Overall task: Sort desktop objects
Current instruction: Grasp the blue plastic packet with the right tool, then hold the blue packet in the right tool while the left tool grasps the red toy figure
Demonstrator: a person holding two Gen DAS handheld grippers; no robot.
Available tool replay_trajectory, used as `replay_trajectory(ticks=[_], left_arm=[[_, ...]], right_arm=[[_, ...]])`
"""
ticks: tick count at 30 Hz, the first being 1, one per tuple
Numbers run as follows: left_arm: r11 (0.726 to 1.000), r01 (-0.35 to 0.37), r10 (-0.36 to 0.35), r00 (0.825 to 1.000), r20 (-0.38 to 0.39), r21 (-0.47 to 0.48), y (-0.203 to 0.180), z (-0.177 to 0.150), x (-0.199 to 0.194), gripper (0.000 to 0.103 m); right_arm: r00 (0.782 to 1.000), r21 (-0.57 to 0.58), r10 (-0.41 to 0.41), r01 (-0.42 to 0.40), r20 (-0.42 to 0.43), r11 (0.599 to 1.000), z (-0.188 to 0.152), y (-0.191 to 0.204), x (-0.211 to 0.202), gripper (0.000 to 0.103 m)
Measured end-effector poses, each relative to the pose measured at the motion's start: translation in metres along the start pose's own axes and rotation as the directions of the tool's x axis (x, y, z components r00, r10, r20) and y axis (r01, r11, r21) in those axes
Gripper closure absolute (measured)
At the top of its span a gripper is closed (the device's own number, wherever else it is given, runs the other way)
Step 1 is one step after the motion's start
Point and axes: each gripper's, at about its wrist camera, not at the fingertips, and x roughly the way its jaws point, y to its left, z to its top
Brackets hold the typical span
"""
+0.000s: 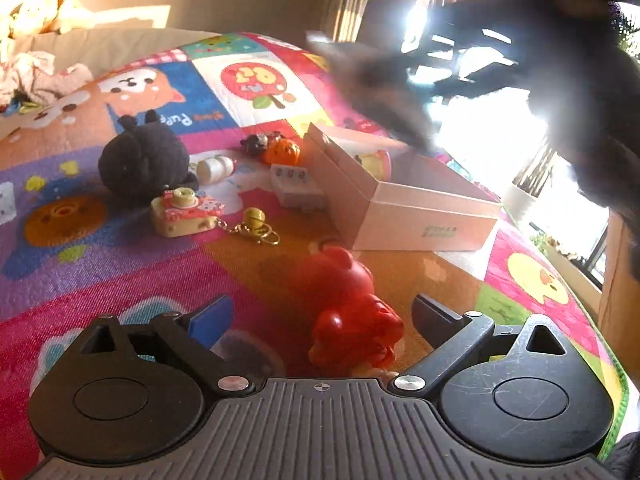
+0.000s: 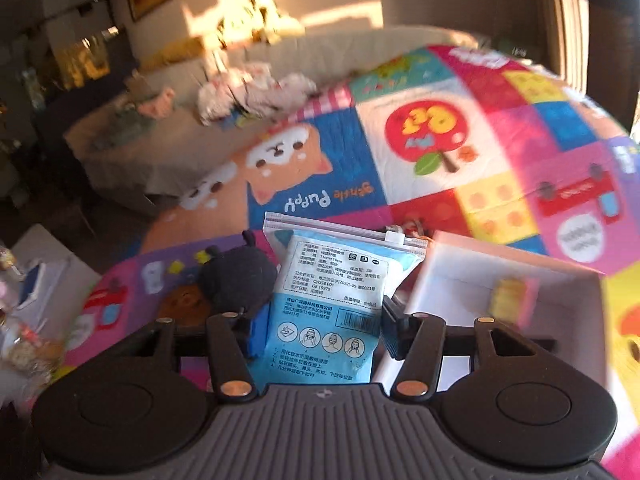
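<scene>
My left gripper (image 1: 320,316) is open, its jaws on either side of a red toy figure (image 1: 348,312) standing on the colourful mat. My right gripper (image 2: 320,326) is shut on a blue-and-white sachet pack (image 2: 336,300), held up above the mat next to an open white box (image 2: 480,296). A small yellow-pink item (image 2: 510,298) lies in the box. The same box (image 1: 404,204) shows in the left wrist view, with the right gripper (image 1: 384,92) blurred above it.
On the mat lie a black knitted plush (image 1: 144,160), a toy camera keychain (image 1: 186,214) with a gold bell (image 1: 256,220), a white bottle (image 1: 214,168), an orange pumpkin charm (image 1: 282,152) and a white block (image 1: 296,186). The mat's edge runs at the right.
</scene>
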Motion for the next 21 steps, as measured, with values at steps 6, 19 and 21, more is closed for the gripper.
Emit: replay_trajectory(ticks=[6,19,21], left_arm=[[0.998,-0.014,0.015,0.999,-0.029,0.065,-0.013,0.001,0.005,0.003],[0.978,0.063,-0.036,0.990,-0.133,0.197,-0.064,-0.008,0.016,0.002],[0.975,0.027,0.005,0.990,-0.142,0.221,-0.065,-0.010,0.017,0.002]], right_arm=[[0.994,-0.079,-0.109,0.108,-0.009,0.991,-0.081,-0.023,-0.057,0.049],[0.984,0.160,-0.179,0.180,-0.019,0.971,-0.172,-0.062,-0.057,0.028],[0.973,0.162,-0.229,0.222,0.021,0.961,-0.175,-0.063,-0.060,0.017]])
